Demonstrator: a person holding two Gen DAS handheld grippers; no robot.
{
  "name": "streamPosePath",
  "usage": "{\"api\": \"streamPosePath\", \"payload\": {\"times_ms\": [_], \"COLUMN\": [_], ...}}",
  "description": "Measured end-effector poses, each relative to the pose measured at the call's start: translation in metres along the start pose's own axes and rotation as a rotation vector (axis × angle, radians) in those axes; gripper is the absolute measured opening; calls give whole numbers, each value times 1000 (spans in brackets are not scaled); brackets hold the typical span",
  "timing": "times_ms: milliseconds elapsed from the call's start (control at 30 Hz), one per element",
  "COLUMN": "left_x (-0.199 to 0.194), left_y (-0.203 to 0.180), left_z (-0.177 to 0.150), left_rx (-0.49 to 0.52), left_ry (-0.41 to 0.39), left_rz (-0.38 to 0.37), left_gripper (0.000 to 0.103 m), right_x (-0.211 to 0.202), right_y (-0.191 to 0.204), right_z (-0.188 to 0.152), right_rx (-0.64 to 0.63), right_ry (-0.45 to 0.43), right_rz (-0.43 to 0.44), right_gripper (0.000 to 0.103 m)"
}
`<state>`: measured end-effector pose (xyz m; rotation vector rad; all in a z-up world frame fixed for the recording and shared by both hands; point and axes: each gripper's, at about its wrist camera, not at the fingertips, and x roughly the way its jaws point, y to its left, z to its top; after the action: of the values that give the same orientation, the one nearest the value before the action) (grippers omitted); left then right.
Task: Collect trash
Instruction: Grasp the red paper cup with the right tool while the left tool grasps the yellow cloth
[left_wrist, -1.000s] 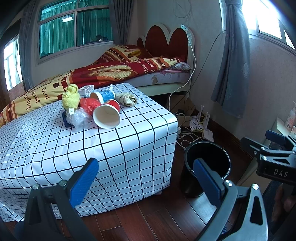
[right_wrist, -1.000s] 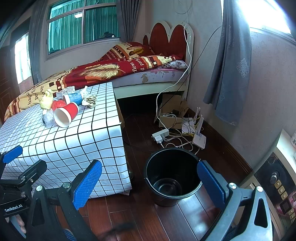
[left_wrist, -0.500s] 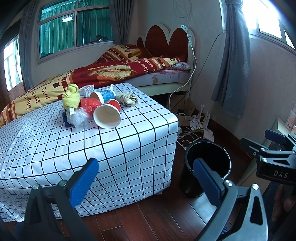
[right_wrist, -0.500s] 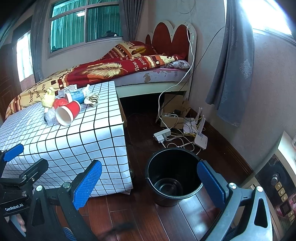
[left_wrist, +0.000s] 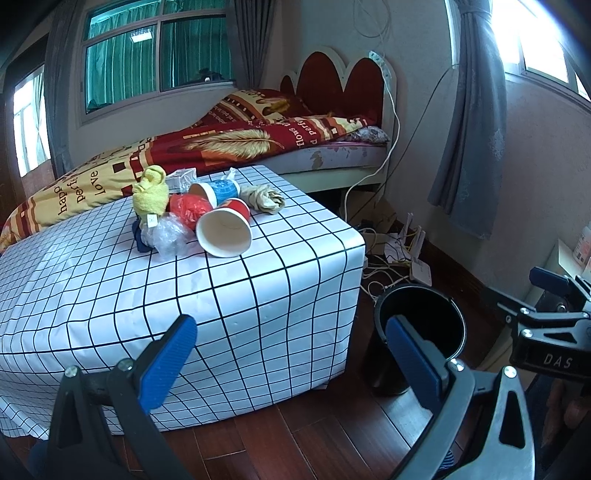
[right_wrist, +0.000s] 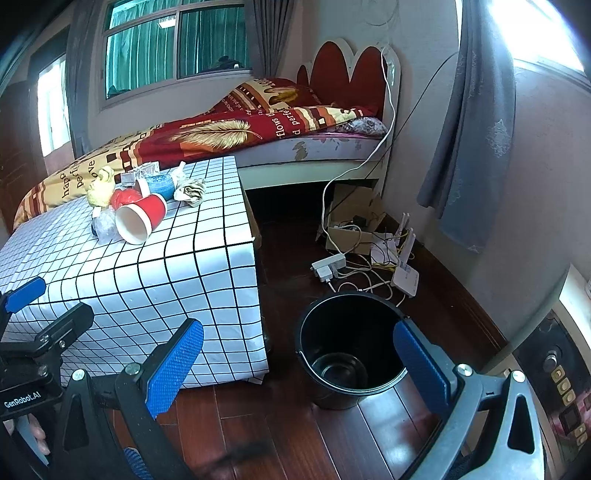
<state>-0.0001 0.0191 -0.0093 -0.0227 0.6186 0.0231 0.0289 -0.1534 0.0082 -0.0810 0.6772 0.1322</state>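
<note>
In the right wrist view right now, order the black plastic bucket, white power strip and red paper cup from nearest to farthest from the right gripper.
1. Black plastic bucket, on the floor just ahead of the right gripper.
2. White power strip, on the floor behind it.
3. Red paper cup, tipped on the checked table, far left.

Left tongs (left_wrist: 291, 356): jaws spread wide, nothing between the blue pads (left_wrist: 168, 363), held level and pointing forward.
Right tongs (right_wrist: 299, 363): jaws spread wide, nothing gripped, blue pads (right_wrist: 419, 360) facing each other.
Relation: side by side, apart; each shows at the edge of the other's view.
</note>
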Motion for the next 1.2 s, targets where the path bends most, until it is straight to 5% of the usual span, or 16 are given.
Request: {"api": "streamPosePath", "payload": {"times_ms": [300,600,967,1200], "left_x": [11,40,82,92], "left_y": [24,108,165,171], "left_z": [6,22,24,22], "left_rx": [-11,-112,-188,-209], "left_ry": [6,19,40,44], "left_rz": [49,147,216,198], "left_gripper": [103,103,103,103], "right_x": [11,49,153,199], "right_y": [17,87,183,203], "right_z": [10,41,81,96], "right_rx": [-46,-149,-239,-205], "right_ry": [-1,-55,5,69], "right_rz": [104,277,399,421], "right_gripper": [103,102,71,37]}}
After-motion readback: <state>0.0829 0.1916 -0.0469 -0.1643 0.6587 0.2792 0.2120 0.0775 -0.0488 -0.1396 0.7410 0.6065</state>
